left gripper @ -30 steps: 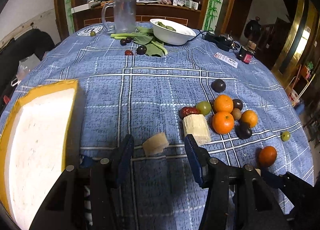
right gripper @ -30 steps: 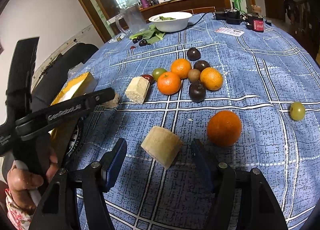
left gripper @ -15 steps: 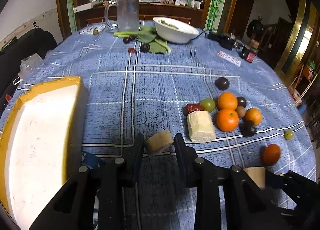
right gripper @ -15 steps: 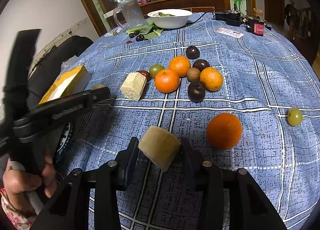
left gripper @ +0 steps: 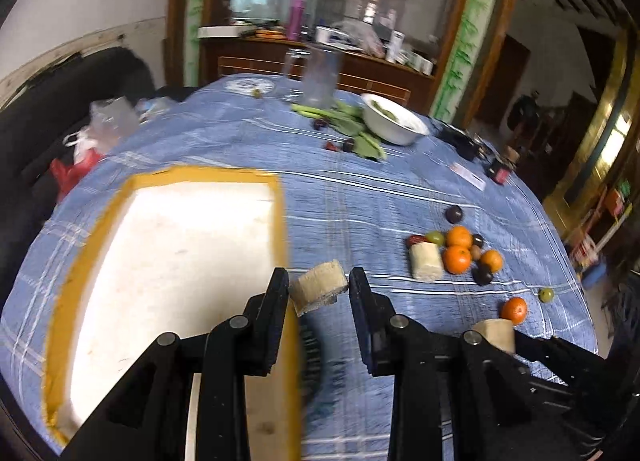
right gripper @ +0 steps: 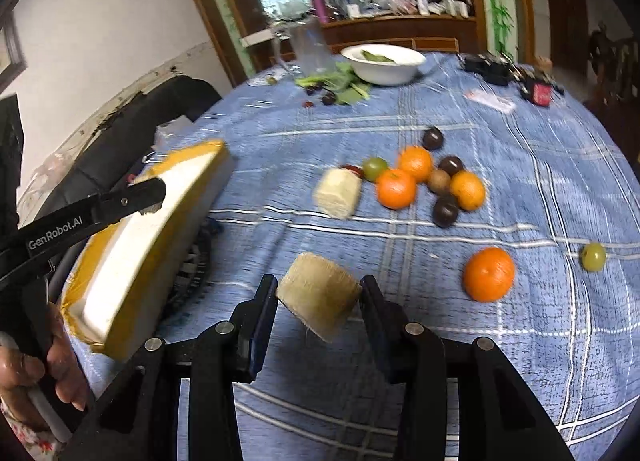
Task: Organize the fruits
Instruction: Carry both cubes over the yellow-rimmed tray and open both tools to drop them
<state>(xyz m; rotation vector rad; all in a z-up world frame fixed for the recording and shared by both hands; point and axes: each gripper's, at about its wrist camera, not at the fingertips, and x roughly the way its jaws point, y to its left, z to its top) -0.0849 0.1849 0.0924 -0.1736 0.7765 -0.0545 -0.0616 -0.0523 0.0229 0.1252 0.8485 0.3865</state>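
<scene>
Now cane piece (right gripper: 320, 295) tilted, crosswise.

A blue plaid cloth (left gripper: 360, 197) covers the round bench. At its far side a clear plastic pitcher (left gripper: 320, 77) stands beside a white bowl (left gripper: 394, 127) with green leaves inside, and leafy greens (left gripper: 344, 117) lie on the cloth between them. A purple bottle (left gripper: 295, 19) stands on the wooden sideboard (left gripper: 352, 73) behind.

left black plastic two-finger gripper (left gripper: 319, 291): flat fingers, silver round pivot screws | right black plastic two-finger gripper (right gripper: 319, 295): blue inner pad edges, silver screws | marking: white "GenRobot.AI" on left gripper's side | handle: white | person's hand (right gripper: 38, 383): floral-patterned cuff
</scene>
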